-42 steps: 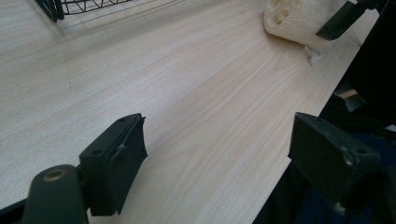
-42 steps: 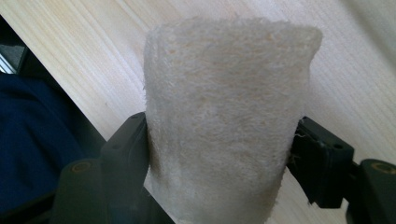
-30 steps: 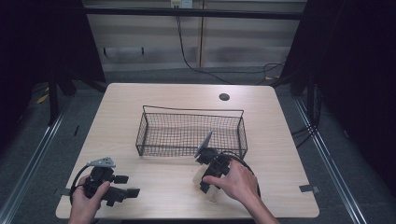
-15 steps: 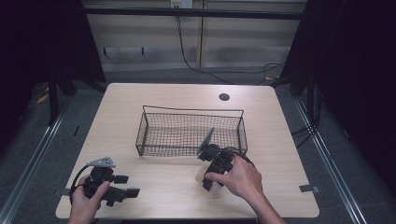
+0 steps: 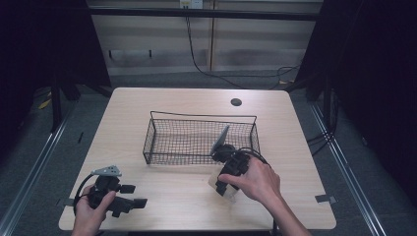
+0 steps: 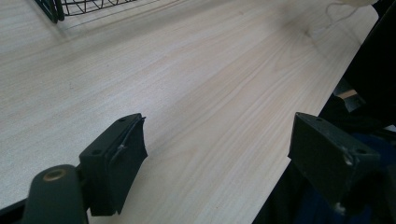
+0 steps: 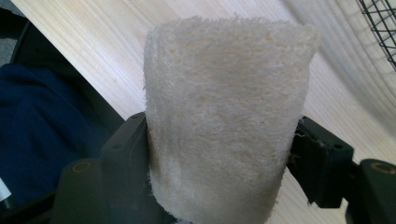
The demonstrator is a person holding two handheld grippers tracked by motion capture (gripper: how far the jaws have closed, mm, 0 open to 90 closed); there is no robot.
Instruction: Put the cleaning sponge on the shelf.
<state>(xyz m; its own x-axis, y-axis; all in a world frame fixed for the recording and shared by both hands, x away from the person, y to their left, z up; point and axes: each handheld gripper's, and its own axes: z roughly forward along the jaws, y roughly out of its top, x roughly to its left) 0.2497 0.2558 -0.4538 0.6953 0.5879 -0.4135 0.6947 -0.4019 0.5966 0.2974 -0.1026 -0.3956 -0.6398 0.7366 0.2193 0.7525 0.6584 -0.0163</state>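
A pale, fibrous loofah sponge [image 7: 224, 121] stands squeezed between the two black jaws of my right gripper [image 7: 224, 158]. From above, that gripper [image 5: 223, 187] hangs just over the table in front of the black wire basket [image 5: 199, 140], with the sponge [image 5: 227, 193] at its lower tip. My left gripper [image 5: 133, 195] rests near the table's front left corner. Its jaws are wide apart in the left gripper view, where the gripper [image 6: 224, 154] has bare wood between them.
The wooden table [image 5: 128, 123] has a dark round cable hole [image 5: 236, 102] at the back right. The basket's corner [image 6: 51, 9] lies far ahead of the left gripper. The table's front edge runs close under both hands.
My right gripper with the sponge has shifted slightly toward the table's front and turned a little. The left gripper has stayed put.
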